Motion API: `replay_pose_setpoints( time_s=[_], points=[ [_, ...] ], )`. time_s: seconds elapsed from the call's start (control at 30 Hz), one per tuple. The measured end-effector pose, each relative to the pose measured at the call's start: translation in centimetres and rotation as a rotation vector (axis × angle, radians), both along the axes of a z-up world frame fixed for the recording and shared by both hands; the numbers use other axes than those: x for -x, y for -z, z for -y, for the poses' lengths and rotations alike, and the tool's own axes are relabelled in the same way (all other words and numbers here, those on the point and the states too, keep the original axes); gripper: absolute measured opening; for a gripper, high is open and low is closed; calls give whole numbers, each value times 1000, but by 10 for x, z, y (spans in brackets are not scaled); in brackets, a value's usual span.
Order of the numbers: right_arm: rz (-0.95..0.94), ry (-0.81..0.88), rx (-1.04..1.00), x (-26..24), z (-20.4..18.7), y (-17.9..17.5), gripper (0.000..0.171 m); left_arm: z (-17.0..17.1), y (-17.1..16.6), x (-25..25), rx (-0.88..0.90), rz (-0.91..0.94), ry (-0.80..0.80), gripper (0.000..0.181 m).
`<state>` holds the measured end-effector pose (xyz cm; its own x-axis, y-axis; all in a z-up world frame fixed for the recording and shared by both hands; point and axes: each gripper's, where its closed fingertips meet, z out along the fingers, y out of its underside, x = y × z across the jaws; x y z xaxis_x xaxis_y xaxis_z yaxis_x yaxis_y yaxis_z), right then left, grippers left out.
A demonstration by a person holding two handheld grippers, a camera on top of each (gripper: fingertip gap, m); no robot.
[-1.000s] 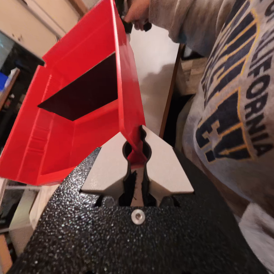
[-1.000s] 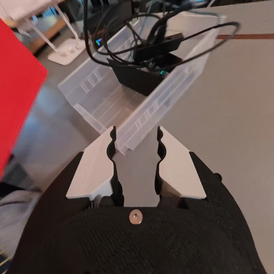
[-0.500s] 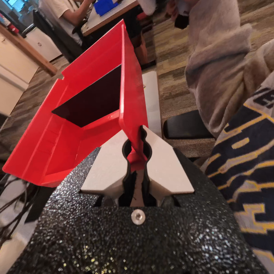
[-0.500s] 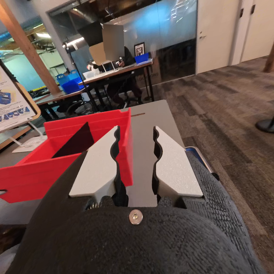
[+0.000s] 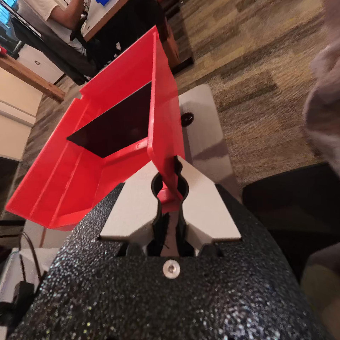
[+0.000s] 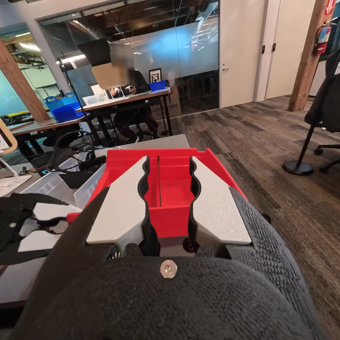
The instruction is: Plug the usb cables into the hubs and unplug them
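Note:
My left gripper [image 5: 168,165] is shut on the near side wall of a red bin [image 5: 73,174] with a black divider [image 5: 114,127] inside; no cable or hub shows in the bin. In the right wrist view the red bin [image 6: 171,224] sits just ahead of my open, empty right gripper [image 6: 169,158], and the left gripper [image 6: 64,220] grips the bin's near left corner. A clear bin [image 6: 55,184] to the left holds a black USB hub [image 6: 93,161] and tangled black cables [image 6: 60,147].
The grey table [image 5: 202,128] ends just right of the red bin, with carpet floor [image 6: 276,147] beyond. A small dark red round thing [image 6: 189,243] lies on the table near my right fingers. A person sits at a desk [image 6: 128,97] behind. A coat stand [image 6: 298,165] is at right. The gap from one gripper's tips to the other's is roughly 20 centimetres.
The right gripper swung away from the clear bin and now faces the red bin, still open. The left gripper kept its hold and carried the red bin to beside the clear bin.

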<state>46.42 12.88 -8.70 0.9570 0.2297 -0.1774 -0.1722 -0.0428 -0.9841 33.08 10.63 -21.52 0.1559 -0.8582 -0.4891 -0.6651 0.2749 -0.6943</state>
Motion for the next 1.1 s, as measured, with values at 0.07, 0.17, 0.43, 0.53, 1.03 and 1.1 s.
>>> replay_pose_setpoints(
  time_s=[0.07, 0.17, 0.43, 0.53, 1.03, 1.1],
  points=[
    [11, -12, 34, 4, -7, 7, 42, -12, 8, -3, -18, -15, -25, 7],
    [32, -25, 81, 11, -17, 15, 42, -29, 20, -3, 4, 12, -81, 7],
    [-115, -54, 100, 24, -44, 19, 60, -50, 43, 4, 54, 66, -171, 6],
    [-119, -59, 137, 28, -50, 26, 60, -49, 55, 6, 82, 37, -169, 6],
    [-127, -142, 579, 58, -61, 111, 113, -62, -44, 201, -191, 379, -600, 81],
    [-118, -167, 630, 69, -62, 120, 124, -80, -46, 272, -186, 431, -804, 82]
  ],
)
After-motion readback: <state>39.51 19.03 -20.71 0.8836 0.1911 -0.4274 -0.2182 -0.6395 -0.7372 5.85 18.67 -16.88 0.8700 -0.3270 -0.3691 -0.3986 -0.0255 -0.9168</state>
